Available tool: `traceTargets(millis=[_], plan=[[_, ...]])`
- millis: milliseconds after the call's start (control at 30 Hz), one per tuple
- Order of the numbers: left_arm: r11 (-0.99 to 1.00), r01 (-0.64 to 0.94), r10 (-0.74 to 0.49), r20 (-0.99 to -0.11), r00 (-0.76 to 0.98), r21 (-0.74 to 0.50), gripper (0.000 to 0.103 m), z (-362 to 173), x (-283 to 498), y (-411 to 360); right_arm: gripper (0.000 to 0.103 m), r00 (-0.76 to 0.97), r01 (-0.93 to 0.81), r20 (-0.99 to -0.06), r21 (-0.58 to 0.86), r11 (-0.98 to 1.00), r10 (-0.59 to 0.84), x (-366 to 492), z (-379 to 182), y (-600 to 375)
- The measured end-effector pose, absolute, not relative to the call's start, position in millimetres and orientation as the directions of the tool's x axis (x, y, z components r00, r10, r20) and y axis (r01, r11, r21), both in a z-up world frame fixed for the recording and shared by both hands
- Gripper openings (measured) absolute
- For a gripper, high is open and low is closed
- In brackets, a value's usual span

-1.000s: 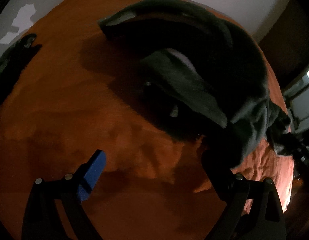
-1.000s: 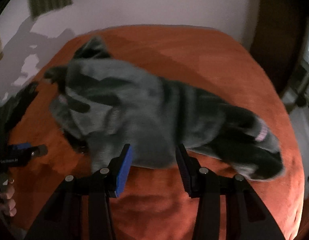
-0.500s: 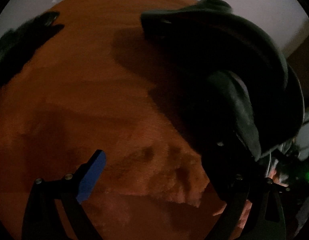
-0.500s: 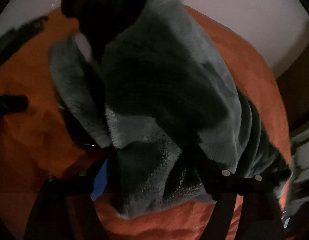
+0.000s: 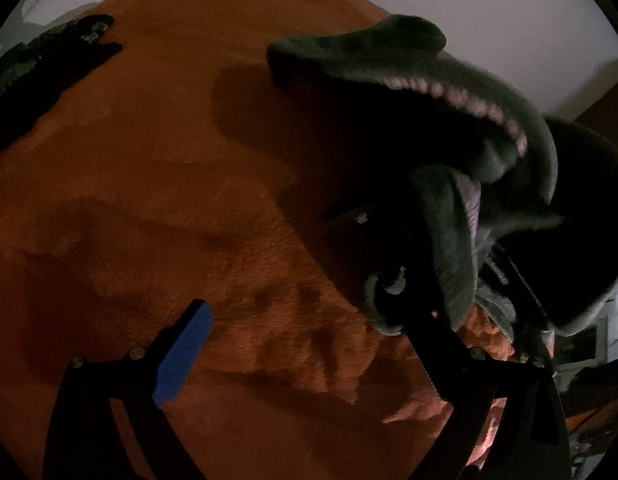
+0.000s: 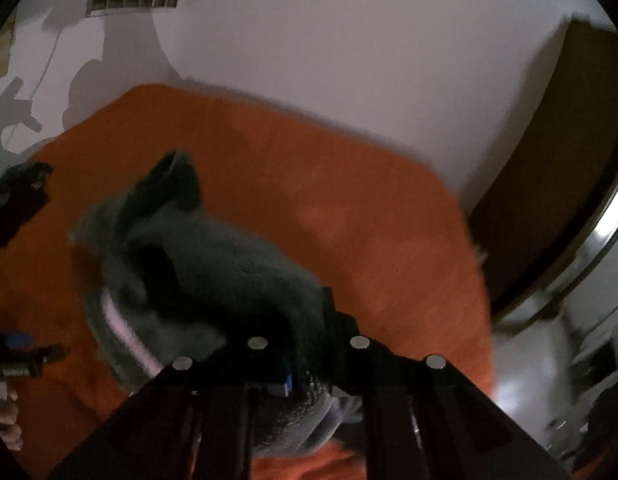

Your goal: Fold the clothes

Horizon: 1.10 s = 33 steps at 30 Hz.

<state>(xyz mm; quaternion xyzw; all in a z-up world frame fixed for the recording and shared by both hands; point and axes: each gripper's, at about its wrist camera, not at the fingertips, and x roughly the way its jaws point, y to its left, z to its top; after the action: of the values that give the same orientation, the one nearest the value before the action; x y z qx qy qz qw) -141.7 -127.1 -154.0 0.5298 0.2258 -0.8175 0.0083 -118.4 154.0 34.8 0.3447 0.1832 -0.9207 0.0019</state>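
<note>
- Clearly, from the left wrist view, you are at the pick-up stage of the fold: the dark grey fleece garment with pale pink ribbed trim (image 5: 449, 128) hangs raised over the orange plush bed cover (image 5: 189, 160), bunched and not yet spread.
- Your left tongs (image 5: 305, 340) stand wide open, angled steeply down at the bed, with nothing between them; the garment's lower fold droops against the right-hand finger (image 5: 437, 344).
- A second dark garment (image 5: 37, 64) lies at the far left edge of the bed.
- From the right wrist view, your right tongs (image 6: 309, 376) have just been closing and now pinch the grey fleece, lifted and pointing gently downward.
- Next, I judge, you need your left tongs to catch a free edge, so that both can stretch the garment flat on the bed.
</note>
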Motion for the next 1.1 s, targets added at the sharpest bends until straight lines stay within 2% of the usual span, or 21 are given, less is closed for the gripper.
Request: traceTargets(millis=[100,200,333,433,500,600,733,833,900,1000,1100], plan=[[-0.886,0.254,0.244,-0.856,-0.456,-0.388,0.097,-149.3,-139.4,-131.9,0.008,-0.805,0.122,-0.575,-0.397,-0.910,0.143,-131.8,85.5,150.2],[-0.885,0.258,0.239,-0.854,-0.461,-0.387,0.097,-148.7,-135.6,-135.0,0.007,-0.817,0.025,-0.530,-0.427,-0.904,0.228,-165.8,117.4,162.3],[-0.880,0.253,0.258,-0.850,-0.459,-0.403,0.097,-150.6,-136.8,-136.9,0.008,-0.733,-0.061,-0.593,-0.428,-0.902,0.332,-200.9,99.0,187.1],[-0.882,0.240,0.267,-0.850,-0.454,-0.405,0.097,-149.3,-138.5,-136.0,0.012,-0.623,-0.082,-0.681,-0.432,-0.898,0.384,-214.7,56.0,212.1],[-0.882,0.235,0.275,-0.850,-0.449,-0.409,0.097,-148.2,-139.3,-133.7,0.045,-0.493,-0.077,-0.762,-0.444,-0.893,0.421,-219.8,11.9,233.7],[-0.881,0.228,0.283,-0.847,-0.451,-0.415,0.097,-144.6,-138.0,-132.1,0.047,-0.396,-0.038,-0.840,-0.388,-0.921,0.370,-216.0,-28.8,254.4],[-0.882,0.226,0.280,-0.846,-0.453,-0.413,0.097,-144.6,-137.7,-128.5,0.048,-0.448,-0.026,-0.853,-0.288,-0.957,0.269,-184.3,-33.6,254.8],[-0.883,0.225,0.281,-0.848,-0.449,-0.412,0.097,-145.8,-136.9,-125.2,0.060,-0.511,0.055,-0.850,-0.176,-0.983,0.124,-166.6,-28.1,235.7],[-0.883,0.221,0.286,-0.847,-0.448,-0.415,0.097,-146.4,-135.7,-122.8,0.062,-0.535,0.143,-0.845,-0.107,-0.984,0.014,-151.2,-29.9,208.2],[-0.884,0.213,0.288,-0.845,-0.450,-0.416,0.097,-143.8,-134.0,-121.1,0.064,-0.543,0.280,-0.838,-0.119,-0.953,-0.054,-141.1,-44.8,146.8],[-0.880,0.216,0.290,-0.839,-0.460,-0.423,0.097,-141.0,-133.2,-125.8,0.064,-0.556,0.389,-0.830,-0.218,-0.895,-0.040,-135.9,-73.1,85.9]])
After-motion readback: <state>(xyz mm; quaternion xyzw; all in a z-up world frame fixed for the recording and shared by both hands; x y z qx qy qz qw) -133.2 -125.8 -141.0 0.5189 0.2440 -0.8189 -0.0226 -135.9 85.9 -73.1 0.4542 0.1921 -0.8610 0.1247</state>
